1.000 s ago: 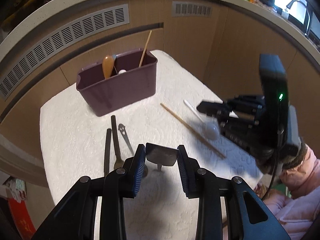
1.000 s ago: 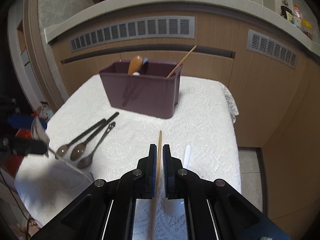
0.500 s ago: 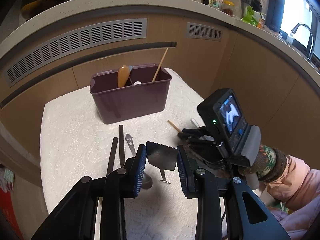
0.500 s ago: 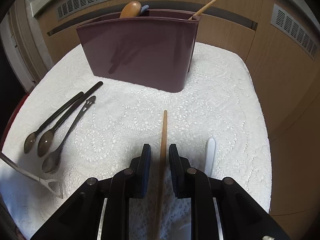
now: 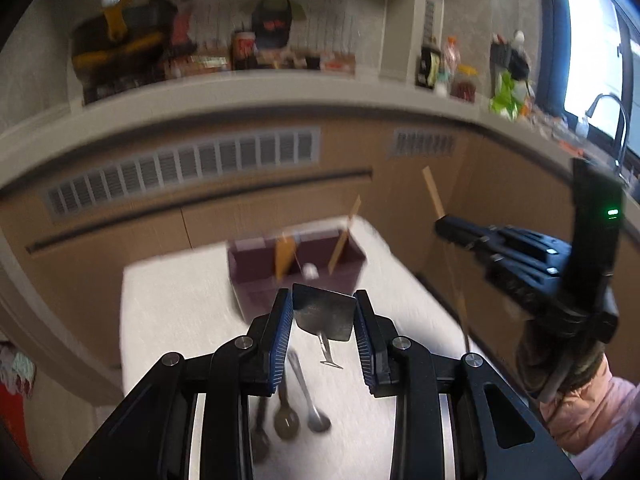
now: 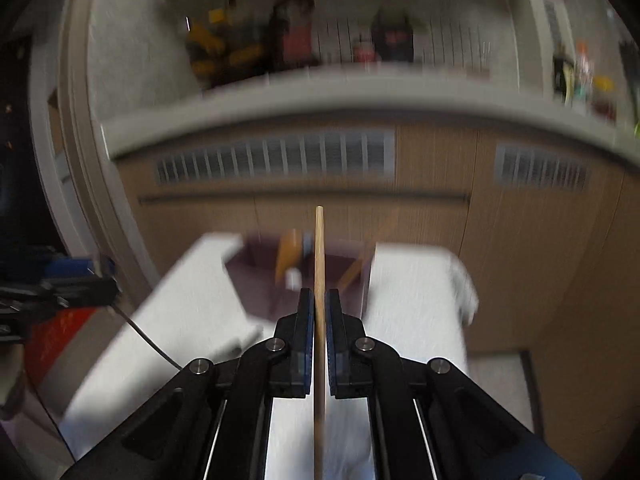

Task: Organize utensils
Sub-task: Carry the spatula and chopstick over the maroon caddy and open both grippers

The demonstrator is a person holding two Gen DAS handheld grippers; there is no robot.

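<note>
My left gripper (image 5: 322, 304) is shut on a small metal spatula (image 5: 324, 314), its flat blade held between the blue pads above the white cloth. My right gripper (image 6: 319, 300) is shut on a wooden chopstick (image 6: 319, 248) and holds it lifted, pointing forward. In the left wrist view the right gripper (image 5: 448, 226) is raised at the right with the chopstick (image 5: 434, 192) sticking up from it. The maroon utensil caddy (image 5: 296, 276) stands at the far end of the table and holds a wooden spoon, a white utensil and another chopstick. It also shows, blurred, in the right wrist view (image 6: 256, 276).
Three dark spoons (image 5: 286, 416) lie on the white tablecloth (image 5: 172, 312) below my left gripper. Wooden cabinets with vents (image 5: 184, 172) and a cluttered counter stand behind the table. A sink tap (image 5: 612, 120) is at the far right.
My right gripper has closed on the chopstick and lifted it off the cloth. Both grippers have risen and tilted up, so the views now show the counter. The left still holds the spatula.
</note>
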